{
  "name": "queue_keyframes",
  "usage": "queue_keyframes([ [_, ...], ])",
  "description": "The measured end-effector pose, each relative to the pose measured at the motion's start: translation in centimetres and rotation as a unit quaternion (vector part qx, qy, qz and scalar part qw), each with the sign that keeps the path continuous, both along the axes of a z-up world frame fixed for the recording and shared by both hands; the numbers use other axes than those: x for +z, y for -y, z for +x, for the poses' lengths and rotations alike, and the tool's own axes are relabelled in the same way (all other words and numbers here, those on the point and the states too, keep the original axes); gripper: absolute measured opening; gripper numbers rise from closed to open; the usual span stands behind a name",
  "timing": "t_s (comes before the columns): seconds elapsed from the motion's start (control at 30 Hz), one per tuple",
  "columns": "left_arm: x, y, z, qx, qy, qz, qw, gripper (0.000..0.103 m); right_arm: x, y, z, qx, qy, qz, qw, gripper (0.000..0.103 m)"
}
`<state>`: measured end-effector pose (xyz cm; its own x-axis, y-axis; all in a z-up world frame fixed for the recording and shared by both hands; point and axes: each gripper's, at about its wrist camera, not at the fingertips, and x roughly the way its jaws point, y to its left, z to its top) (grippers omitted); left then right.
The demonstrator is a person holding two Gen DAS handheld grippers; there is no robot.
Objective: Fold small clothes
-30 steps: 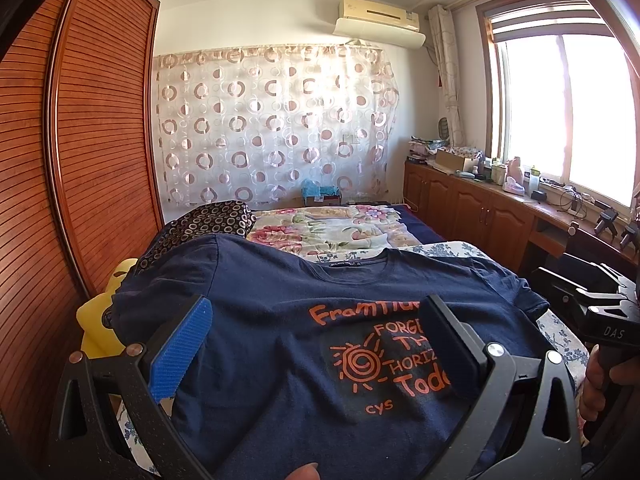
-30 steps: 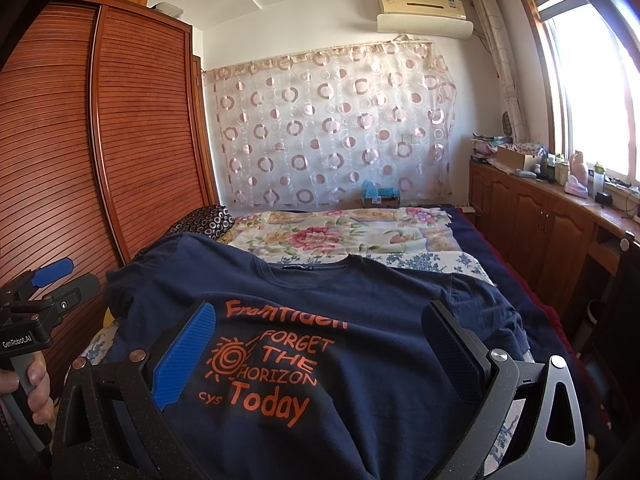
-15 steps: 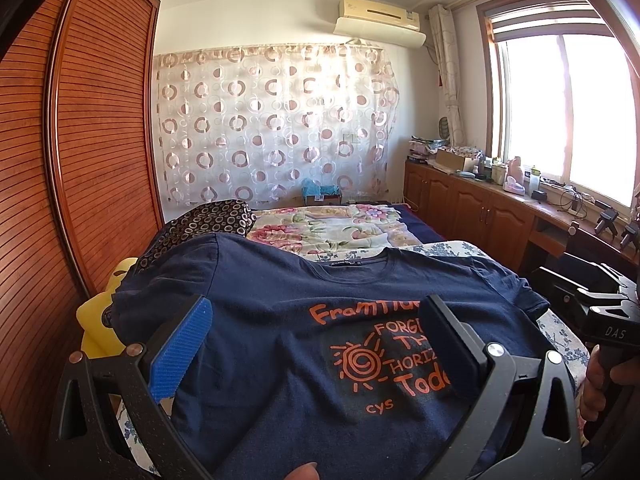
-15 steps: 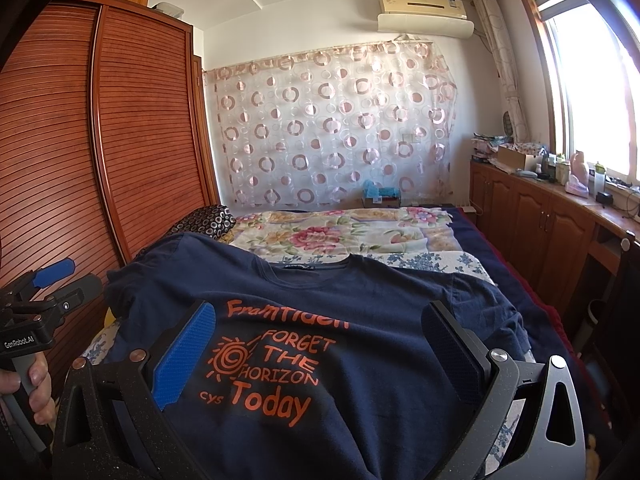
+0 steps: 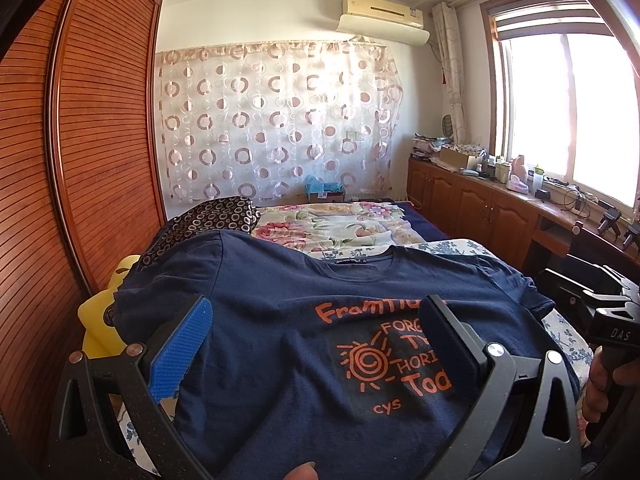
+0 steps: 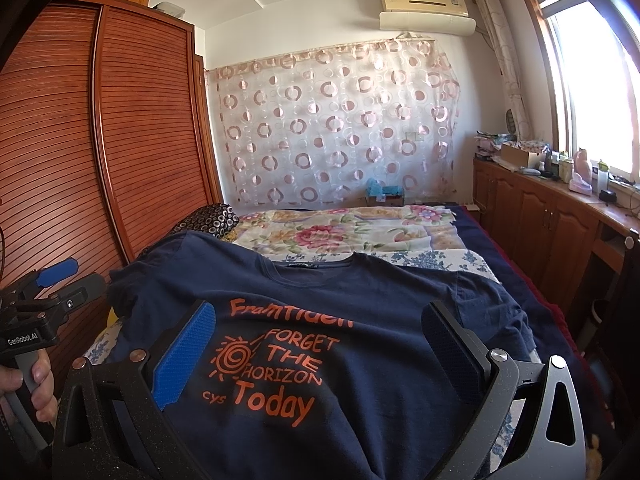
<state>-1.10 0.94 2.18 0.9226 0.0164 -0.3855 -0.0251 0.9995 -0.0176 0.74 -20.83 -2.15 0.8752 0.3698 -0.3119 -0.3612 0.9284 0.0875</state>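
Nothing has shifted since a second ago: both grippers hover where they were above a navy T-shirt [image 6: 360, 344] spread face up on the bed [image 6: 424, 258], collar toward the far curtain [image 6: 340, 128]. The left gripper [image 5: 316, 344] and right gripper [image 6: 320, 348] each have their jaws spread wide, holding nothing. The shirt's left sleeve hangs near the wooden wardrobe [image 6: 120, 140]; the right sleeve lies rumpled at the bed's edge. Floral bedding beyond the collar lies open.
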Motion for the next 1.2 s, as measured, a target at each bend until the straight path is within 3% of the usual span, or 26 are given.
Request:
queue_keyframes([
  [0.57,-4.2,-7.5,3.1,0.055,-0.046,-0.008,0.9974,0.103,-1.2,-3.1,3.8,0.028,-0.010,-0.025,0.999,0.102],
  [0.93,-6.2,-14.0,2.6,0.074,-0.072,-0.053,0.9932,0.103,-2.1,-3.9,6.1,0.087,-0.040,-0.038,0.995,0.102],
  [1.2,-9.7,-17.8,4.1,0.066,-0.117,-0.108,0.9851,0.082,-2.4,-3.6,6.8,0.112,-0.063,-0.047,0.991,0.102],
])
